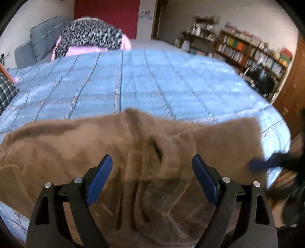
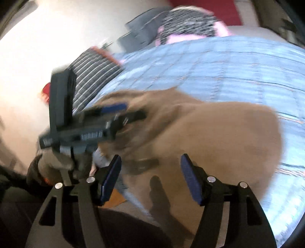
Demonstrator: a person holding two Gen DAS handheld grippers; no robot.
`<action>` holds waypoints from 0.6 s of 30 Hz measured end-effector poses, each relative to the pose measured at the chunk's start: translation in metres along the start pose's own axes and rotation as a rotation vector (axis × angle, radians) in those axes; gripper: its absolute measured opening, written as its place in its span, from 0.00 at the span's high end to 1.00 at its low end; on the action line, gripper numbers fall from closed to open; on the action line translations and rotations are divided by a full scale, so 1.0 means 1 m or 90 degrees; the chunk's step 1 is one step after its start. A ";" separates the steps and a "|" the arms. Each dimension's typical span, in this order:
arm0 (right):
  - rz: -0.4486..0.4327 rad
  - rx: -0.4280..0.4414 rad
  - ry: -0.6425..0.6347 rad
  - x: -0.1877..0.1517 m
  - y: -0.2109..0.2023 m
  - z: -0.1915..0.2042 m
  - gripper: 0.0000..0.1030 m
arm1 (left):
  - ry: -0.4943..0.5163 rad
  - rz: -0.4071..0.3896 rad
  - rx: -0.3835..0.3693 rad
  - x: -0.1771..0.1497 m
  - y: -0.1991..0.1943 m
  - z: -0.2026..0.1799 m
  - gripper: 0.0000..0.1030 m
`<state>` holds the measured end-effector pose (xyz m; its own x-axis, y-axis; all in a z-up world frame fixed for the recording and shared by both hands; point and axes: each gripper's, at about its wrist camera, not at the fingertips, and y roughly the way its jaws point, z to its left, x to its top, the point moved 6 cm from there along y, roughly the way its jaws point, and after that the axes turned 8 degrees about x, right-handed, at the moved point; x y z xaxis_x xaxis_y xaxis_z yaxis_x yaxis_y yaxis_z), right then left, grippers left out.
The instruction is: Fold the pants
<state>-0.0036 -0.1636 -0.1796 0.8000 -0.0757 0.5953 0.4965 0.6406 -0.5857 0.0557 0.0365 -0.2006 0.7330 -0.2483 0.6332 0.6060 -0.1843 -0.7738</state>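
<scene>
Bedroom walls in pale white close the background, with a red panel (image 1: 105,17) behind the head of a wide bed covered by a light blue quilted bedspread with darker stitched stripes (image 1: 133,80). At the head end lie a grey cushion (image 1: 45,36) and a black-and-white leopard-print blanket over pink fabric (image 1: 89,38), and a dark plaid cloth (image 1: 6,91) sits at the left edge of the bed. Wooden bookshelves packed with books (image 1: 253,51) line the wall past the right edge. Brown fleecy pants (image 1: 133,152) lie bunched and creased across the foot edge of the bed, spreading from the left side almost to the right foot corner, with part of the fabric draping over the foot edge. From the left wrist view, the left gripper with black arms and blue pads (image 1: 151,177) hovers over the middle of the pants, its jaws spread wide and released, nothing between them. At the right end of the pants, the right gripper's blue pad (image 1: 261,164) shows blurred, at the fabric's edge. In the right wrist view, the right gripper (image 2: 150,179) is also over the pants near the foot edge, its jaws wide apart and empty. That view is heavily motion-blurred; the left gripper (image 2: 122,112) appears there at the pants' left end, held in a gloved hand (image 2: 57,167).
</scene>
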 end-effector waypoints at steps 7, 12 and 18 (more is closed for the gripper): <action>-0.056 -0.061 0.071 0.013 -0.004 -0.059 0.38 | -0.037 0.052 0.047 -0.030 0.034 0.019 0.16; -0.060 -0.084 0.088 0.015 0.019 -0.079 0.38 | -0.019 0.040 0.066 -0.035 0.037 0.018 0.16; -0.088 -0.060 0.099 0.023 -0.011 -0.076 0.38 | -0.015 0.039 0.069 -0.037 0.038 0.019 0.15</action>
<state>0.0353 -0.2304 -0.2016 0.7611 -0.2793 0.5855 0.6281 0.5428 -0.5575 0.0575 0.0567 -0.2532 0.7754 -0.2337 0.5866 0.5892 -0.0662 -0.8053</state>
